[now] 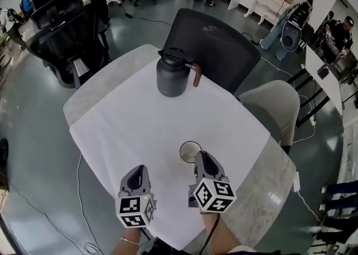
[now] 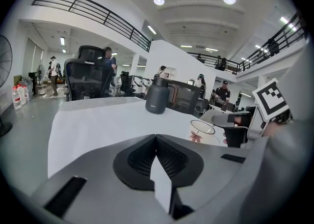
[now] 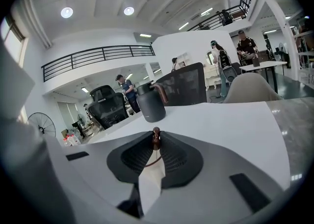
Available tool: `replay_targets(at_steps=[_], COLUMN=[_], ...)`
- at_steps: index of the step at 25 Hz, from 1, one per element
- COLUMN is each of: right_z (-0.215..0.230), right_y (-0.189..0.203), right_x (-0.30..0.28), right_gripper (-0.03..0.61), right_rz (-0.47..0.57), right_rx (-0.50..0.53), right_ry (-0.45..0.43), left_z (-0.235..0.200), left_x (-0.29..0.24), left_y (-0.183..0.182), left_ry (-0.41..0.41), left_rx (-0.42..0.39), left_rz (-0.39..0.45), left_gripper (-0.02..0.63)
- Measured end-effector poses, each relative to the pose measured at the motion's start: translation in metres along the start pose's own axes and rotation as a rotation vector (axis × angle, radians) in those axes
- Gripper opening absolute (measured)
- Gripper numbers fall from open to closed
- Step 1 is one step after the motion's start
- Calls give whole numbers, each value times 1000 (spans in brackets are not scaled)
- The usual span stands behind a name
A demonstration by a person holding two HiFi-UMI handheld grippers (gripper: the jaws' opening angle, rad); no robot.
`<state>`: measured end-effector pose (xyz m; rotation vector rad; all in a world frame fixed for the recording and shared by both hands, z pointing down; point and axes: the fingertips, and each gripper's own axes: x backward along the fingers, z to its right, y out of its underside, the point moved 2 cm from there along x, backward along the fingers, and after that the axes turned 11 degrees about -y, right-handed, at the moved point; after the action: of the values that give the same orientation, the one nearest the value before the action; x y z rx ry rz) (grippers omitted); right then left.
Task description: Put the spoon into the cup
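Note:
A white cup (image 1: 189,151) with a red leaf print (image 2: 201,132) stands on the white cloth near the table's front. My right gripper (image 1: 199,156) hovers just right of the cup's rim and is shut on a thin brown spoon (image 3: 156,133), whose knobbed end pokes up between the jaws. In the right gripper view the cup is hidden. My left gripper (image 1: 137,170) hangs left of the cup and apart from it, its jaws (image 2: 156,137) shut with nothing between them. From the left gripper view the right gripper (image 2: 239,126) shows beside the cup.
A dark grey jug (image 1: 172,72) with a brown handle stands at the far side of the cloth-covered table (image 1: 112,131). A black office chair (image 1: 215,44) and a beige chair (image 1: 274,105) stand behind and to the right. People work farther off.

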<state>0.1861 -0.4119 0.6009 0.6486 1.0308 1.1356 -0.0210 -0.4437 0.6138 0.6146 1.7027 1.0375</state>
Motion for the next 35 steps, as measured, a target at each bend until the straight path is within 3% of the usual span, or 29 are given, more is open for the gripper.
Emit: replay_targets(at_steps=[11, 19, 35], right_z=[8, 10, 11], right_y=[4, 2, -24], right_x=[-1, 6, 61], right_gripper=[64, 125, 141], right_rz=[-28, -33, 5], right_rx=[-4, -17, 16], right_ry=[9, 22, 65], left_z=[2, 4, 18], left_x=[3, 8, 40], left_y=[4, 6, -15], left_ry=[6, 21, 49], left_rx=[-9, -6, -27], left_rz=[-5, -17, 35], left_gripper=[18, 18, 18])
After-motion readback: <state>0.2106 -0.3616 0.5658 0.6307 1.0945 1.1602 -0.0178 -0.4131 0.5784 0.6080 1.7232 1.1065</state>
